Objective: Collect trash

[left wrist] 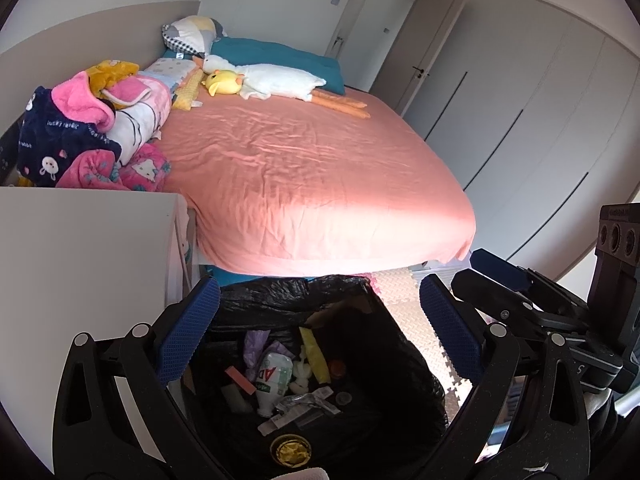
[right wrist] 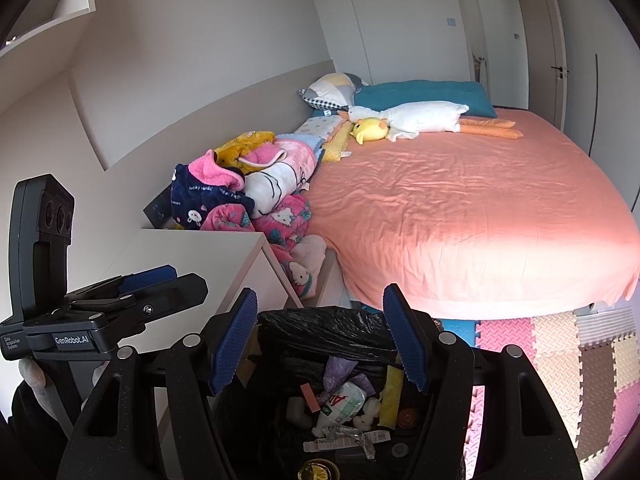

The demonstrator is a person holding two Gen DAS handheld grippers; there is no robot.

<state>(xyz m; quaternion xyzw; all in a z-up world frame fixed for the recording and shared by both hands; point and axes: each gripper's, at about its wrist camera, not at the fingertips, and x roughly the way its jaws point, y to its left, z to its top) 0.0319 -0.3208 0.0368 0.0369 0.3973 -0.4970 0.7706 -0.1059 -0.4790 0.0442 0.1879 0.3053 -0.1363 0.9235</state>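
A bin lined with a black bag (left wrist: 280, 292) stands on the floor at the foot of the bed, right below both grippers. Inside lie a crushed plastic bottle (left wrist: 274, 376), a yellow wrapper (left wrist: 316, 354), a purple wrapper (left wrist: 256, 344), a pink strip (left wrist: 240, 379) and paper scraps. My left gripper (left wrist: 319, 284) hangs open over the bin with nothing between its blue pads. Beside it, my right gripper (right wrist: 320, 290) is also open and empty above the same bin bag (right wrist: 320, 328), bottle (right wrist: 342, 404) and yellow wrapper (right wrist: 391, 396). Each gripper shows in the other's view: right gripper (left wrist: 468, 270), left gripper (right wrist: 188, 278).
A bed with a pink sheet (left wrist: 312, 168) fills the middle, with plush toys (left wrist: 264, 80) and a pile of clothes (left wrist: 92, 132) on it. A white cabinet (left wrist: 80, 248) stands left of the bin. Foam mats (right wrist: 560, 360) cover the floor; wardrobe doors (left wrist: 520, 100) line the right wall.
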